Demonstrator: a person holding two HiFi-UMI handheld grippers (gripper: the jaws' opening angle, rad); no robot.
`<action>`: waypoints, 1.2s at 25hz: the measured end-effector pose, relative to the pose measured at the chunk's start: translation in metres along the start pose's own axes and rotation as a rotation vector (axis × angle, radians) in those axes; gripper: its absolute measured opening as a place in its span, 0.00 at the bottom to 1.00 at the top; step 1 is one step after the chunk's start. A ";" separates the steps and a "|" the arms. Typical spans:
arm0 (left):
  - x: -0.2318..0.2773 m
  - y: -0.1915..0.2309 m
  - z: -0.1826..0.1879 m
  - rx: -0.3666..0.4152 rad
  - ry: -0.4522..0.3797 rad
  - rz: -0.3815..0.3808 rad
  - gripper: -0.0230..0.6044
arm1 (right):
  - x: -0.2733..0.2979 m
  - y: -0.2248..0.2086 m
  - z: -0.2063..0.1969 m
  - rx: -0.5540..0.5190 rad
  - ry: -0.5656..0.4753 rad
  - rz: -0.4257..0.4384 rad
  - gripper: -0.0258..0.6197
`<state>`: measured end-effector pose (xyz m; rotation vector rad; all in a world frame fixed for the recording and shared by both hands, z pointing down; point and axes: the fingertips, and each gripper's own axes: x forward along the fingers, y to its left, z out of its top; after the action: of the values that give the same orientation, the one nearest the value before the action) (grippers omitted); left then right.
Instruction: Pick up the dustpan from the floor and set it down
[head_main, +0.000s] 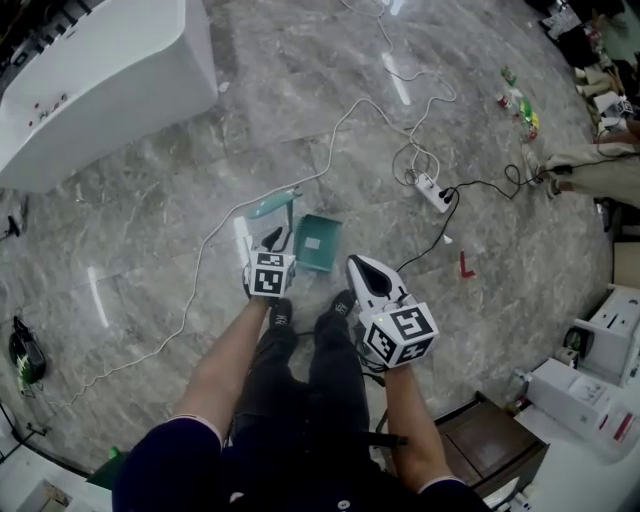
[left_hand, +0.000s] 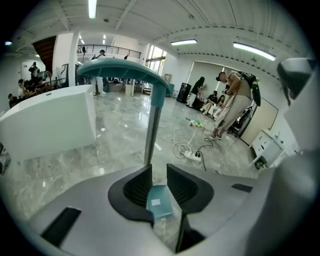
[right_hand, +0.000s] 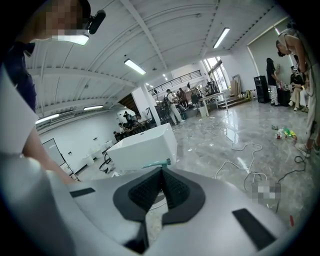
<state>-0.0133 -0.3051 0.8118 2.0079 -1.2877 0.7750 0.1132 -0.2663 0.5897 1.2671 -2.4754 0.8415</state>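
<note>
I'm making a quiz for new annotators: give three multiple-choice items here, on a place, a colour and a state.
1. Where is the dustpan? A on the floor ahead of the person's shoes; B on a shelf; C on a chair.
2. Its colour? A red; B teal; C yellow.
3. The right gripper's jaws? A wide apart; B closed on a cable; C together, empty.
1A, it stands on the floor past the shoes; 2B, it looks teal; 3C, its own view shows them meeting.
</note>
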 end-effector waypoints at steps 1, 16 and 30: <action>-0.008 -0.006 -0.007 0.001 0.002 -0.030 0.19 | -0.001 0.003 0.000 -0.001 -0.003 0.001 0.05; -0.215 -0.069 0.067 0.116 -0.323 -0.233 0.06 | -0.029 0.091 0.041 -0.088 -0.136 0.067 0.05; -0.372 -0.098 0.129 0.167 -0.571 -0.346 0.06 | -0.080 0.178 0.082 -0.218 -0.251 0.142 0.05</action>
<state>-0.0352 -0.1622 0.4325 2.6127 -1.1340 0.1455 0.0228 -0.1790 0.4194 1.1952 -2.7897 0.4462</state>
